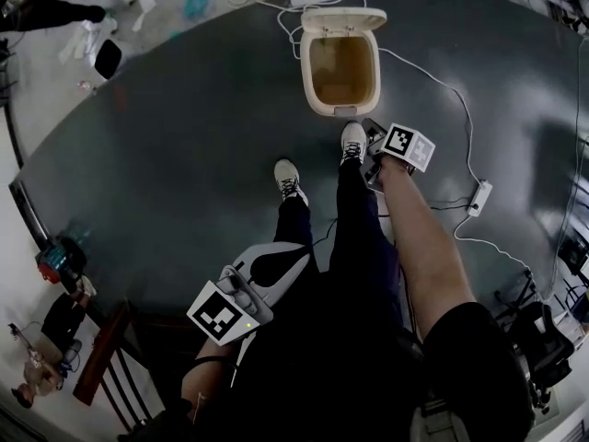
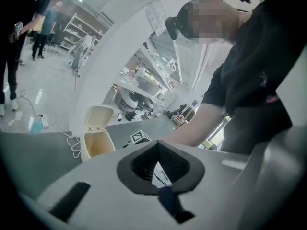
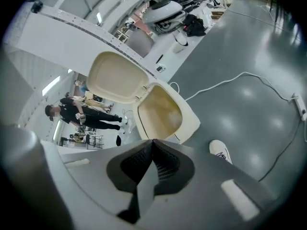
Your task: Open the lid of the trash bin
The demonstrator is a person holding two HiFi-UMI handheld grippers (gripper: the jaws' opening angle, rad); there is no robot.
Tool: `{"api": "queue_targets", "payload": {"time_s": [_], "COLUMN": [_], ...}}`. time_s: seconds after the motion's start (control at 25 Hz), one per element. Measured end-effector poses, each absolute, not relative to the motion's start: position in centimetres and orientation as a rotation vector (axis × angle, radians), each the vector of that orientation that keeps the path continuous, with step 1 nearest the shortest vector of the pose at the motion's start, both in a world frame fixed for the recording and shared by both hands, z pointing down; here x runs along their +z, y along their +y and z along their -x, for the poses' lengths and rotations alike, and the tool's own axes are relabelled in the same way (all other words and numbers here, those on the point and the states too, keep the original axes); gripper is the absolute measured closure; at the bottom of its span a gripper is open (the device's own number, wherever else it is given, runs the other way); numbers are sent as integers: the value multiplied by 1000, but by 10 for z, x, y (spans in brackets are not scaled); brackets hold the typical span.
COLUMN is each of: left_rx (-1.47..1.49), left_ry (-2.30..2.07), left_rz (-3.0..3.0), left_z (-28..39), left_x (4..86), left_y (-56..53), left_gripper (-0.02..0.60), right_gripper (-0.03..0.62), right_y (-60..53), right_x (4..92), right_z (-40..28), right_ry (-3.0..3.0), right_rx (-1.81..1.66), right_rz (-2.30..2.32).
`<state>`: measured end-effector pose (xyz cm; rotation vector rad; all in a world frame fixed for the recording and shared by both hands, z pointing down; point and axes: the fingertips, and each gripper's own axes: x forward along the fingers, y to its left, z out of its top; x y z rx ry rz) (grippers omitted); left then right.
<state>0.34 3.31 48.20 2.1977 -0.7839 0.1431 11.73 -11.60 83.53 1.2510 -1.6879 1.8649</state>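
The cream trash bin stands on the dark floor at the top of the head view, its lid swung up and back and its inside bare. My right gripper hovers just right of the bin's front edge. In the right gripper view the jaws are shut on nothing, above the open bin and the raised lid. My left gripper hangs low by my left leg, far from the bin. Its jaws meet at the tip, empty. The bin shows beyond them.
My two shoes stand just before the bin. A white cable runs across the floor to a power strip at the right. A wooden chair stands lower left. Other people stand far off at the upper left.
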Motion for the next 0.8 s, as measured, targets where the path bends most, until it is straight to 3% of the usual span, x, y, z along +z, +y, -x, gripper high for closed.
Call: {"api": "queue_targets", "payload": {"time_s": [0.4, 0.8], "left_rx": [50, -55], "left_ry": [-721, -680], "left_rz": [-2350, -2462], "left_z": [8, 18], "left_x": [384, 313], "left_y": [27, 16], "left_gripper": [580, 580], "right_gripper": [591, 591], "right_y": [-152, -80], "right_x": [566, 347], "right_z": [-108, -74], "right_ry": [-2303, -2797], "right_rx": [1571, 1242], "right_rz": [-1181, -1010]}}
